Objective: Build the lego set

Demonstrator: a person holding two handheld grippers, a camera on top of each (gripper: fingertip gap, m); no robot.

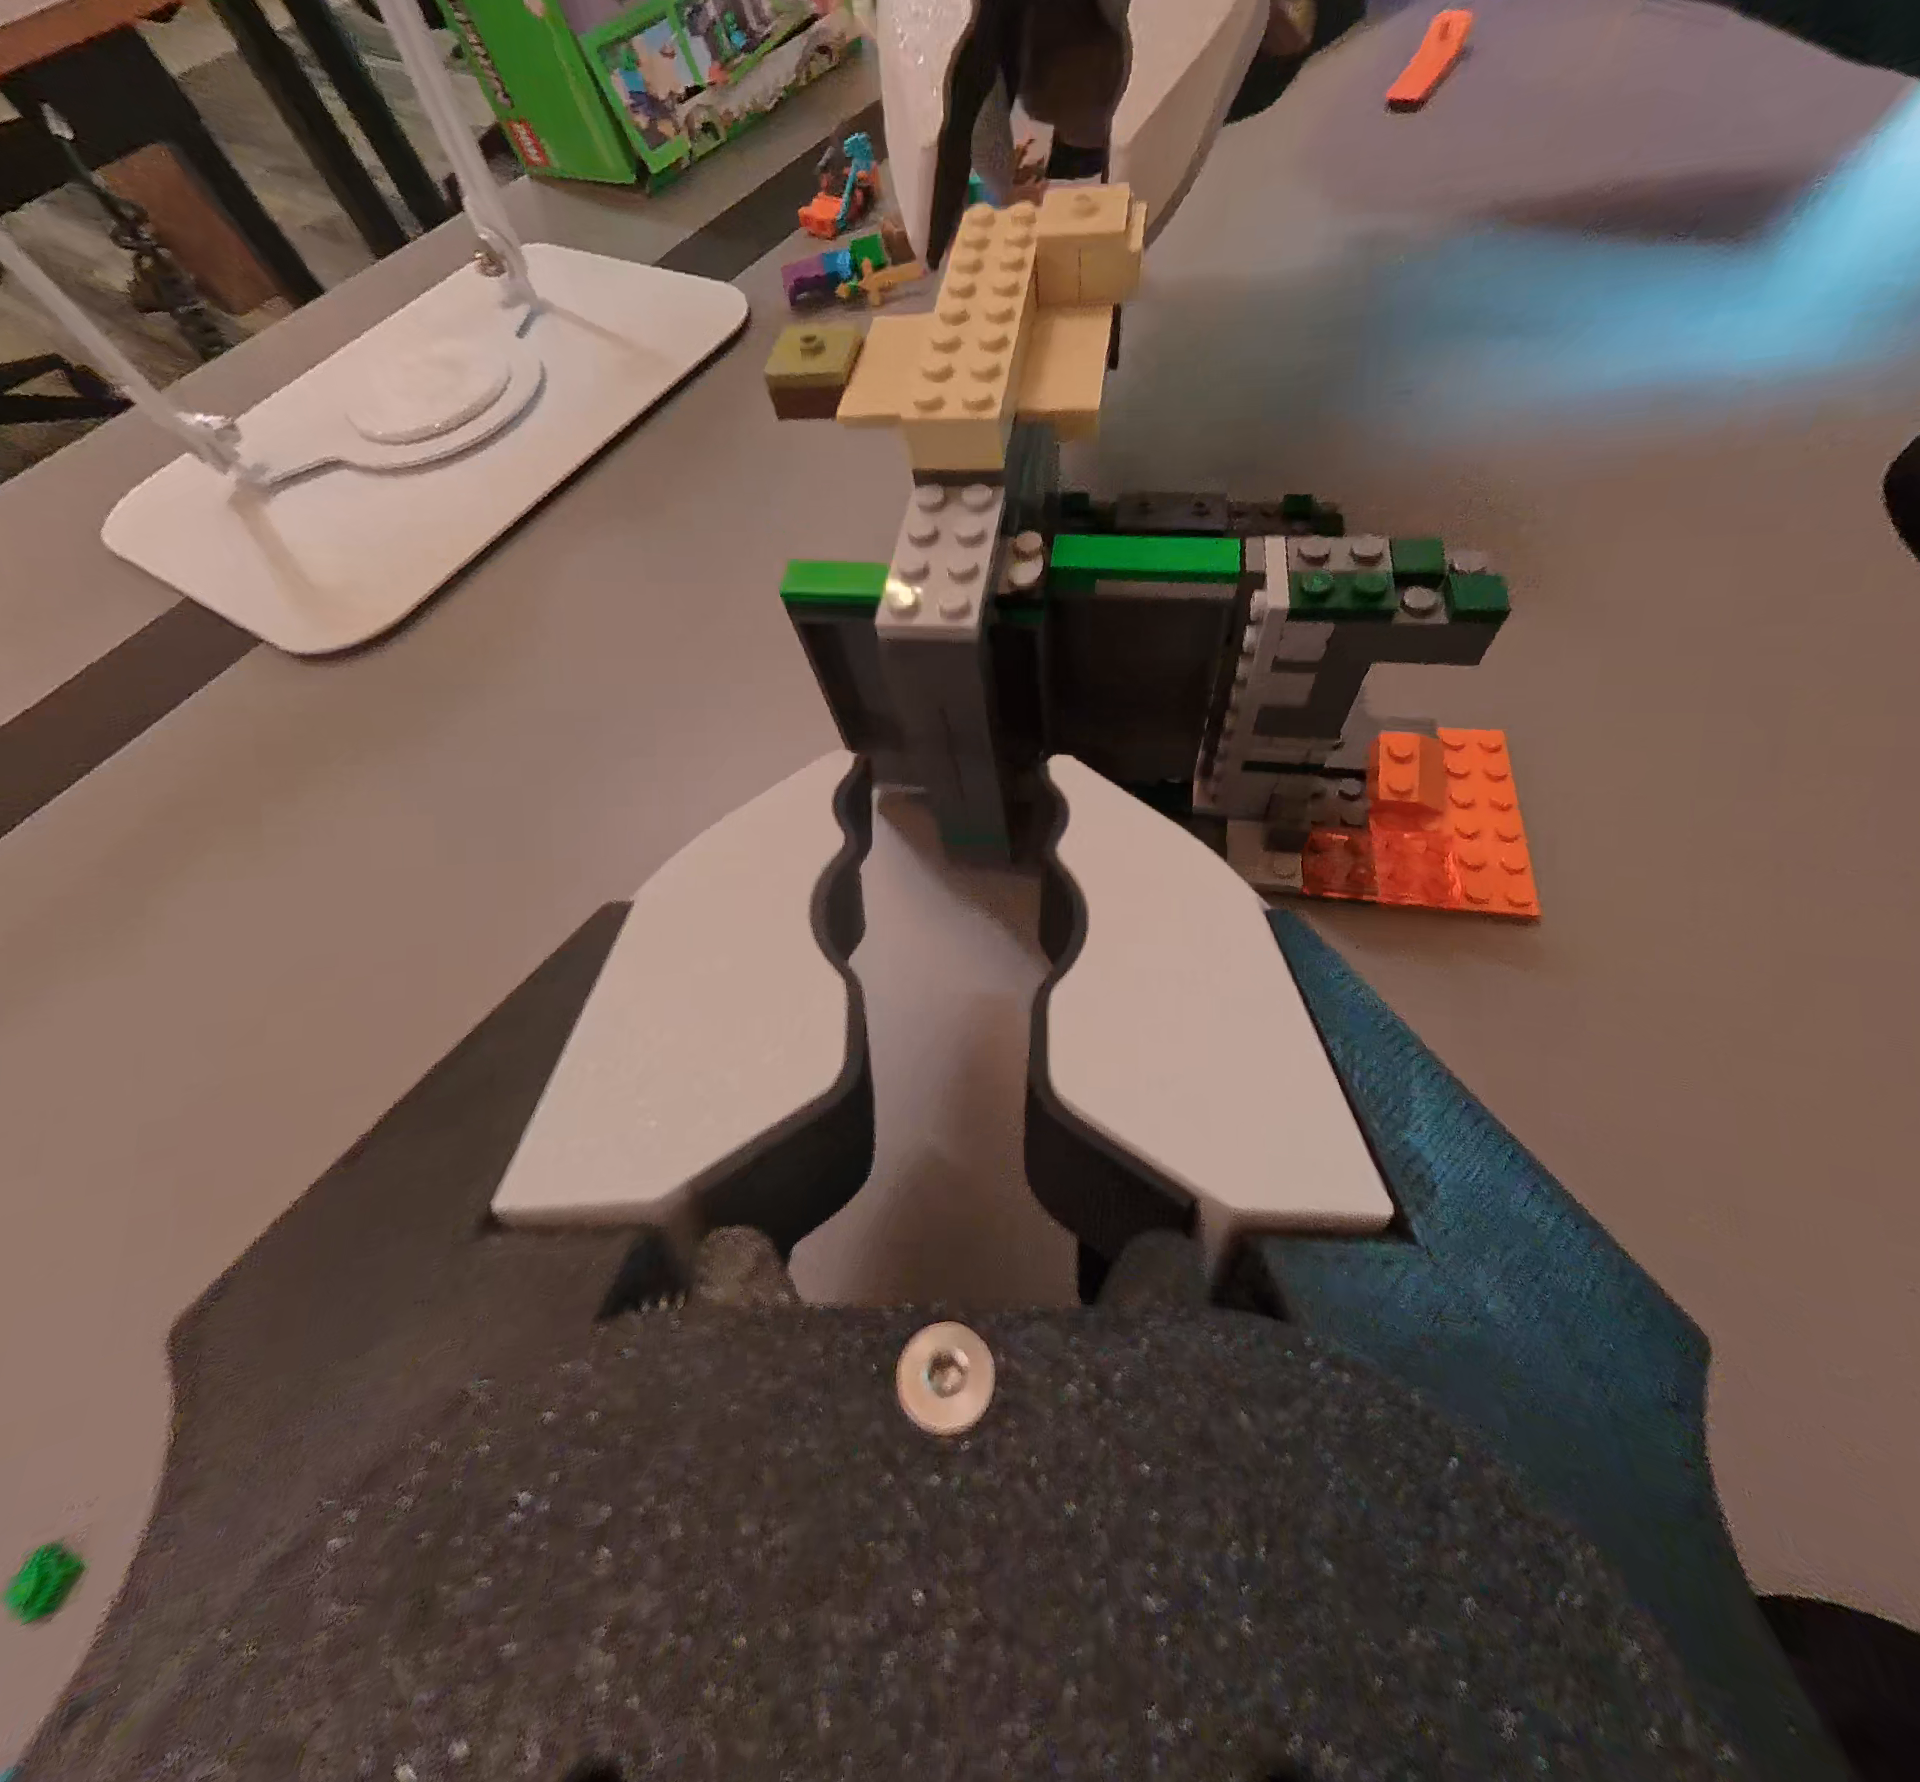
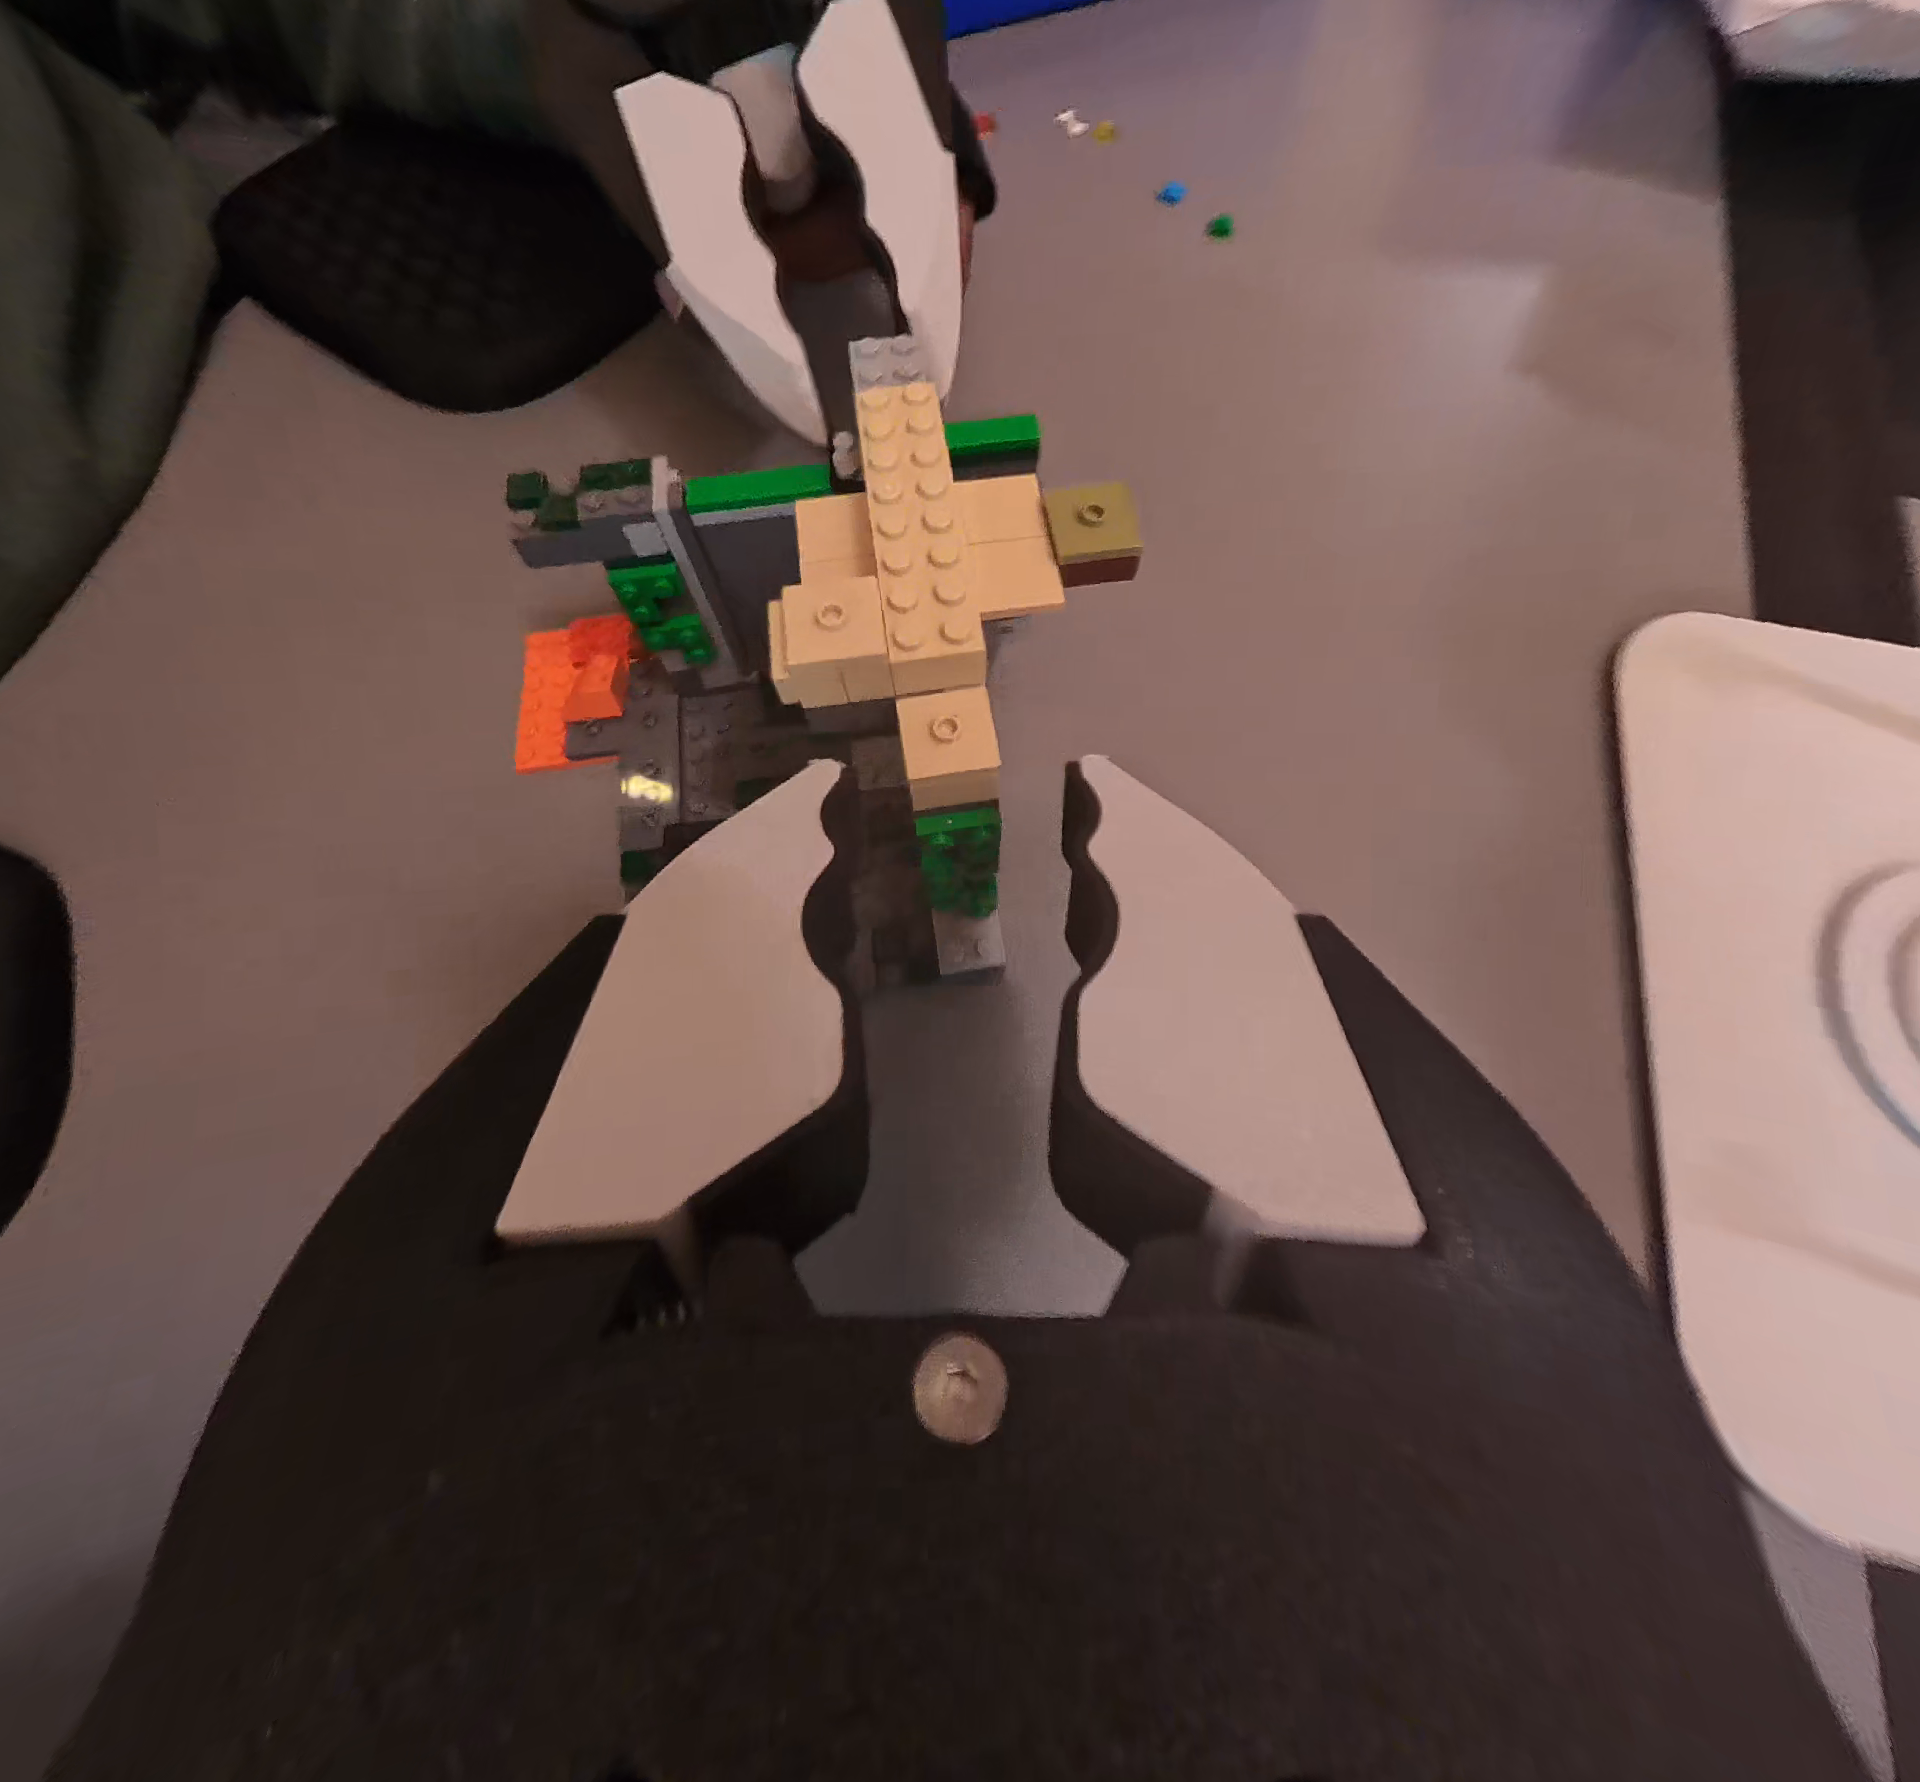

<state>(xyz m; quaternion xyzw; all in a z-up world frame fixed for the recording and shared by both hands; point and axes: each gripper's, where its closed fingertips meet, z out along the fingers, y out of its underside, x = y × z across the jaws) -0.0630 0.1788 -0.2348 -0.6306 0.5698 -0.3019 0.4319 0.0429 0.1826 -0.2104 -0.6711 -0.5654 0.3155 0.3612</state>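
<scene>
1. Grey tabletop (image 1: pixel 416 797) carries the lego build (image 1: pixel 1132 652), with a white stand base (image 1: pixel 436 423) and a green box (image 1: pixel 623 18) beyond it.
2. Left gripper (image 1: pixel 951 787) is clenched on the build's dark grey corner pillar (image 1: pixel 940 714); its fingertips flank it closely.
3. Right gripper (image 2: pixel 951 776) is released, fingers spread either side of the tan cross-shaped top (image 2: pixel 914 548), not touching it.

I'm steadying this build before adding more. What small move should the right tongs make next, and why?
Probably close the right tongs gently on the column under the tan cross. Their jaws stand open around it, while the left tongs straddle the grey tower's far side, so gripping would brace the tall, top-heavy build.
</scene>
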